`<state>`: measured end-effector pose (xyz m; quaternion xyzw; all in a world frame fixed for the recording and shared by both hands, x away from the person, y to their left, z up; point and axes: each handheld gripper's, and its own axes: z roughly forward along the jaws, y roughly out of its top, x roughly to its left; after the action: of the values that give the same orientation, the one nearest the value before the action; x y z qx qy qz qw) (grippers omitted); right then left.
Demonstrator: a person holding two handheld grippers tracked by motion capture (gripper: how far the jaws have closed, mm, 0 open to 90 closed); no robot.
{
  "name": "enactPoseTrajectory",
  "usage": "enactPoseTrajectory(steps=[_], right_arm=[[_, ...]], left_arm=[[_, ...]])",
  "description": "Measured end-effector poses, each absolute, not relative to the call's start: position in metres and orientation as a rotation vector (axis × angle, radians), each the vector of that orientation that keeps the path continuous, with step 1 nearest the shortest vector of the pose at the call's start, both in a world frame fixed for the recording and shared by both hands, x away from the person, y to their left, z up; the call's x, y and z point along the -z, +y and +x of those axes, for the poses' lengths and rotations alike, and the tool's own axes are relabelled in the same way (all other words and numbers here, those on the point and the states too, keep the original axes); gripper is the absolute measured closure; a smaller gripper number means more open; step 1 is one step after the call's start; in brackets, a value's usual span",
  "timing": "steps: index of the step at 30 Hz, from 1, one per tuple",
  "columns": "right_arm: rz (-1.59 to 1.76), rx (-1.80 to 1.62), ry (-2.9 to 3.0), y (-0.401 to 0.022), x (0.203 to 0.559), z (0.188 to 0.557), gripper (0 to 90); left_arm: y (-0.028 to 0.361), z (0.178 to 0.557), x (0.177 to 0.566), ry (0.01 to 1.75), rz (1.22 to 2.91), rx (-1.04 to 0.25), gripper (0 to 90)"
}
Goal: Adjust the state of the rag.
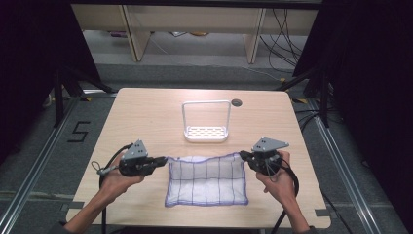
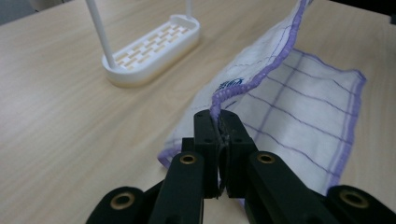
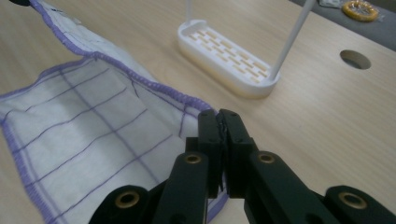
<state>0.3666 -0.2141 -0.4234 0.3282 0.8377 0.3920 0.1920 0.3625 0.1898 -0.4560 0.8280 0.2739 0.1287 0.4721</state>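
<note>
Both the left gripper [image 2: 218, 122] and right gripper [image 3: 219, 119] have jaws clamped on the dishcloth's [image 1: 207, 180] far corners, so I'd keep that edge taut between them while lifting toward the white rack [image 1: 206, 132] ahead.

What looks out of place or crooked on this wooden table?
Nothing stands out. The white cloth with purple grid lines lies flat except its far edge, pinched at both corners by the left gripper and right gripper. The white rack stands upright beyond it.

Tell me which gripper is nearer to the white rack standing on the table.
Right, narrowly. The right gripper pinches the cloth corner just off the white rack's right end; the left gripper, shut on the opposite corner, sits slightly farther from its left end.
</note>
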Motion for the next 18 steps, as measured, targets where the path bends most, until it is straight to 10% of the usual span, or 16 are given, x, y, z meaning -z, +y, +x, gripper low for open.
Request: enactPoseTrajectory(steps=[18], right_arm=[[0.885,-1.014,2.441,-0.221,0.471,0.298,88.0]], left_arm=[[0.178,0.302,0.498,0.566,2.15,-0.271,85.6]])
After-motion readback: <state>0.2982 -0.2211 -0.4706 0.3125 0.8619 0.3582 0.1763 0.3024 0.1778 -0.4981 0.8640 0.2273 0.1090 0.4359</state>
